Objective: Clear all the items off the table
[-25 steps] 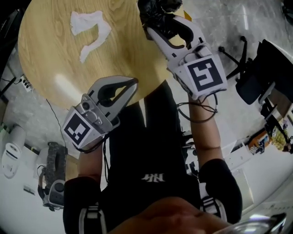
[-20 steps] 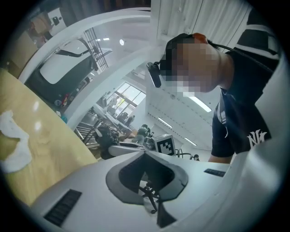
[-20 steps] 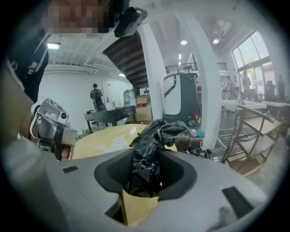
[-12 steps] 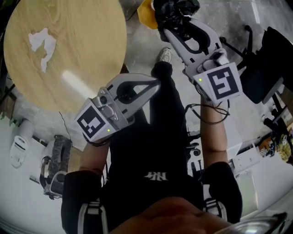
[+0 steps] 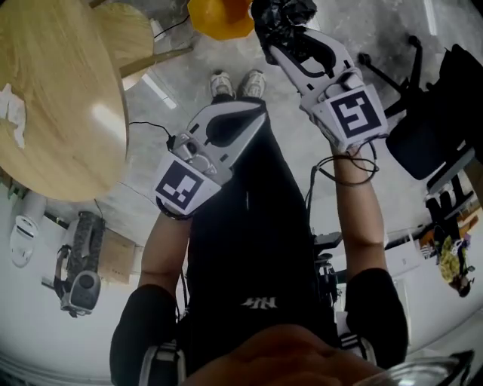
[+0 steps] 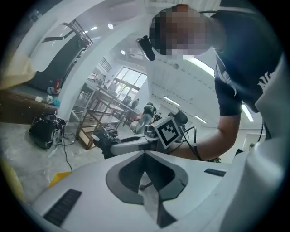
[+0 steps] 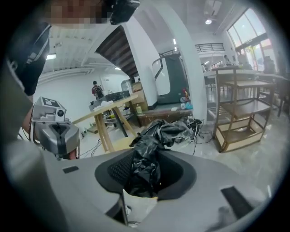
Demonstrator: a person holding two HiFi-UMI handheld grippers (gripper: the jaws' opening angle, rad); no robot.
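My right gripper [image 5: 275, 34] is shut on a crumpled black plastic bag [image 5: 287, 11], held out over the floor beyond the person's shoes [image 5: 238, 83]. In the right gripper view the bag [image 7: 158, 131] bunches between the pads and spills forward; the jaws have just been closing tighter on it. My left gripper [image 5: 258, 107] hangs lower at the centre, its tips together with nothing between them. The round wooden table [image 5: 68, 113] lies at the far left. A white crumpled cloth [image 5: 10, 113] rests on it at the frame's edge.
A yellow object [image 5: 219, 16] lies on the floor by the bag. A black chair [image 5: 430, 128] stands at the right. A grey device [image 5: 79, 271] and a cardboard piece sit on the floor at lower left. Wooden shelves [image 7: 240, 118] stand ahead at the right.
Both grippers have swung right, off the table and over the floor. The table and white cloth have slid to the view's left edge. The right gripper still holds the black bag.
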